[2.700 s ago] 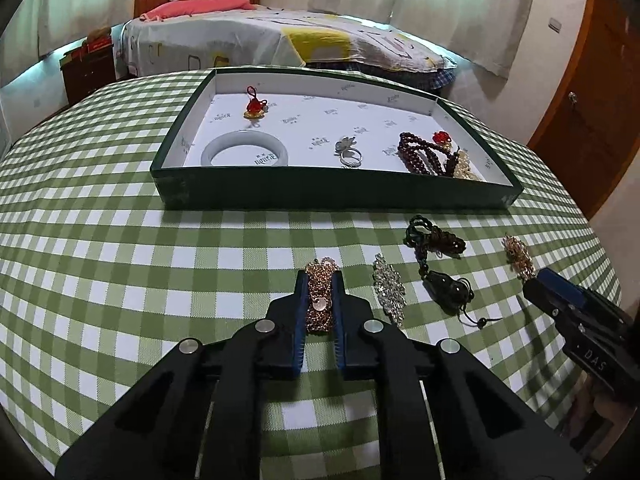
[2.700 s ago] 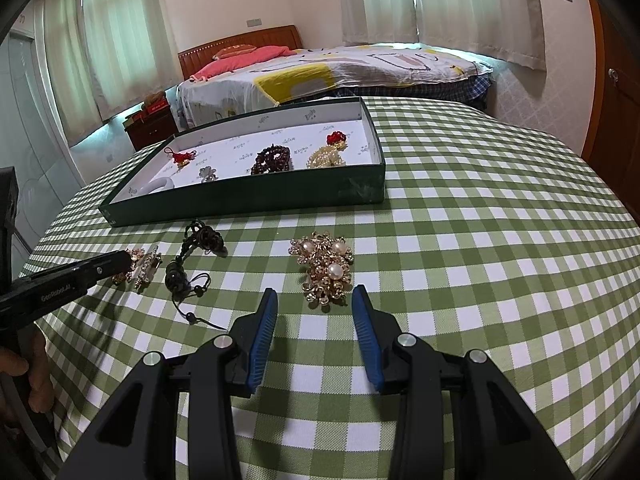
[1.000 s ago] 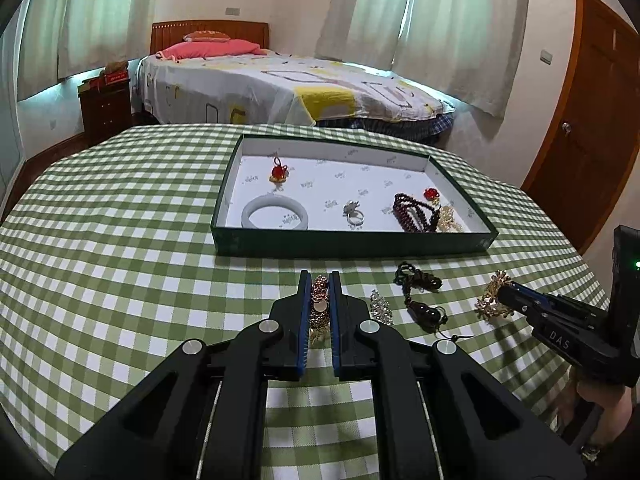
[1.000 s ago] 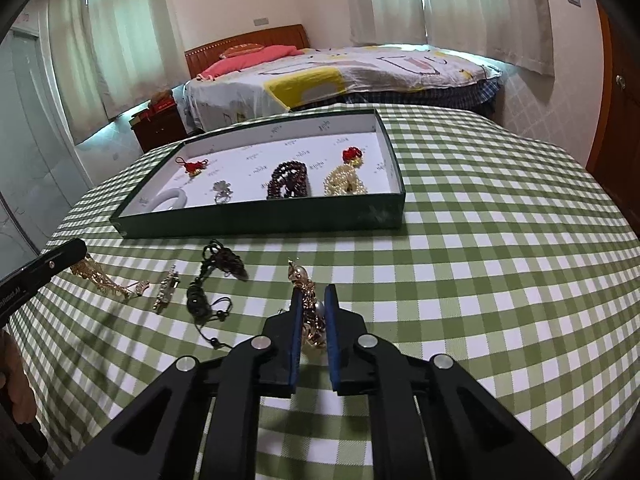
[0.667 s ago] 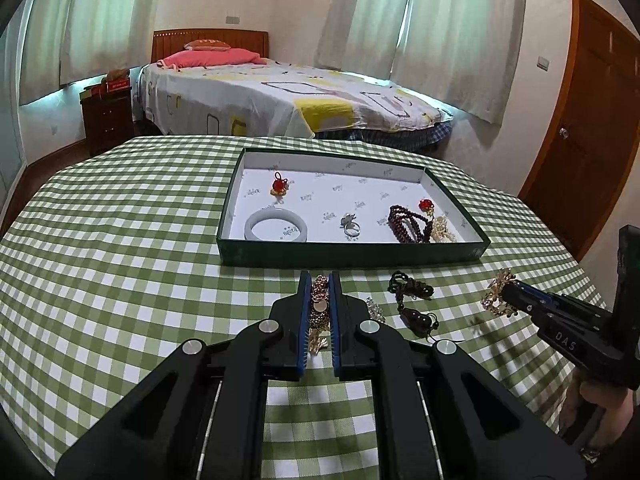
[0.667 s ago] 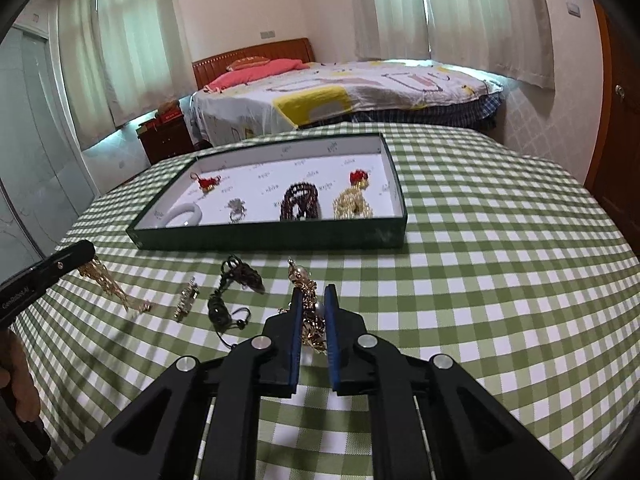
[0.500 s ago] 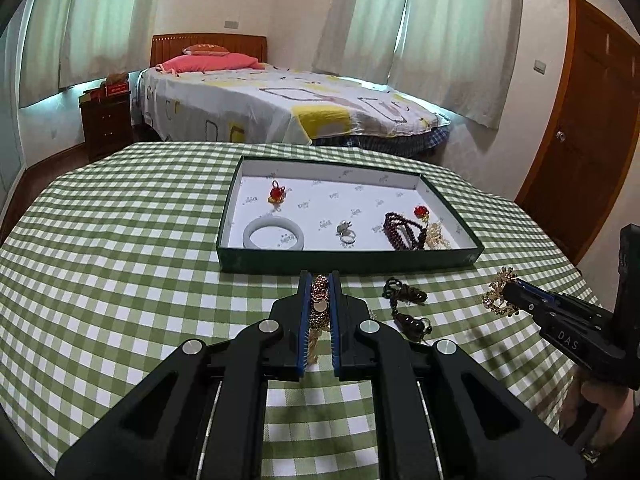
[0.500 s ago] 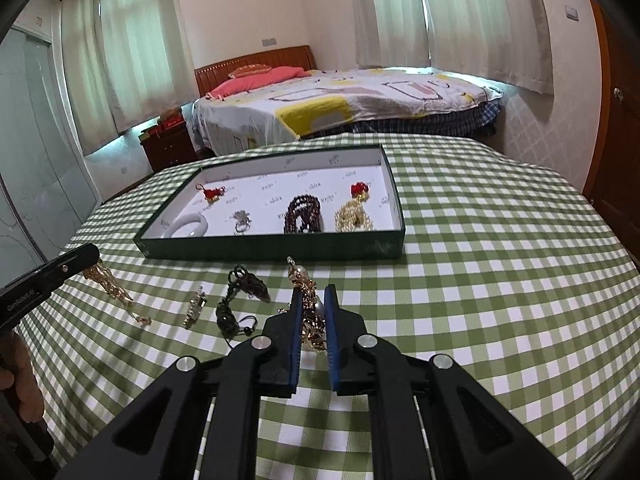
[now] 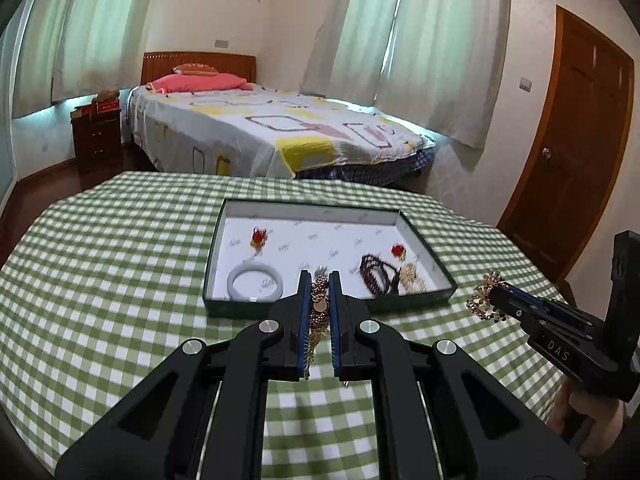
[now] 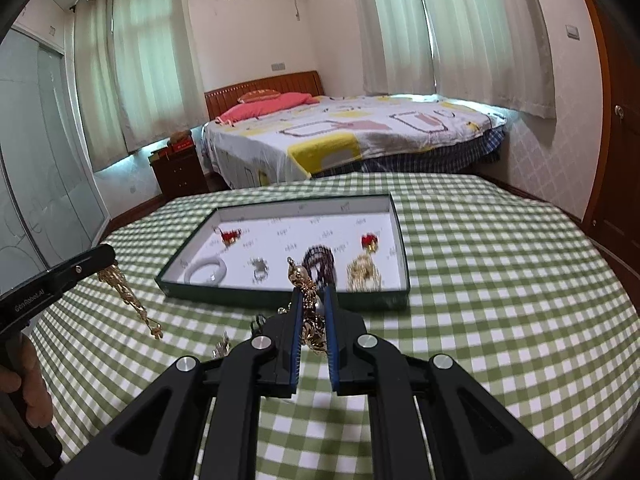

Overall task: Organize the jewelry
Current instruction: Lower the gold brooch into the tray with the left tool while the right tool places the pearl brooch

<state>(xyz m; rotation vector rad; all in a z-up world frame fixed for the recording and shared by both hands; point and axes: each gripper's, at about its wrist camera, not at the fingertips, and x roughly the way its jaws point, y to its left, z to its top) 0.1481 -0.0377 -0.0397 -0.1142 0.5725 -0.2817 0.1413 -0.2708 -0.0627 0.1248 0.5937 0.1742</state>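
My left gripper (image 9: pixel 320 280) is shut on a rose-gold dangling ornament (image 9: pixel 319 307), held above the checked table in front of the green tray (image 9: pixel 224 236). My right gripper (image 10: pixel 312 296) is shut on a gold brooch with pearls (image 10: pixel 303 282), also lifted off the cloth. In the left wrist view the right gripper (image 9: pixel 494 294) shows at the right with the brooch (image 9: pixel 482 302) at its tip. The tray holds a white bangle (image 9: pixel 255 282), a red charm (image 9: pixel 259 236), a silver ring (image 10: pixel 258 267), a dark bead bracelet (image 10: pixel 318 260) and a pale gold piece (image 10: pixel 362 272).
A silver ornament (image 10: pixel 222 347) and a dark bead string (image 10: pixel 258 322) lie on the cloth left of my right gripper, partly hidden. A hand (image 10: pixel 28 376) holds the left gripper's grip. A bed (image 9: pixel 260 128) stands beyond the table, a wooden door (image 9: pixel 580 152) at the right.
Both grippers have risen with their pieces clamped; the ornament and the brooch now hang clear of the cloth. The tray sits lower in both views, close to the fingertips.
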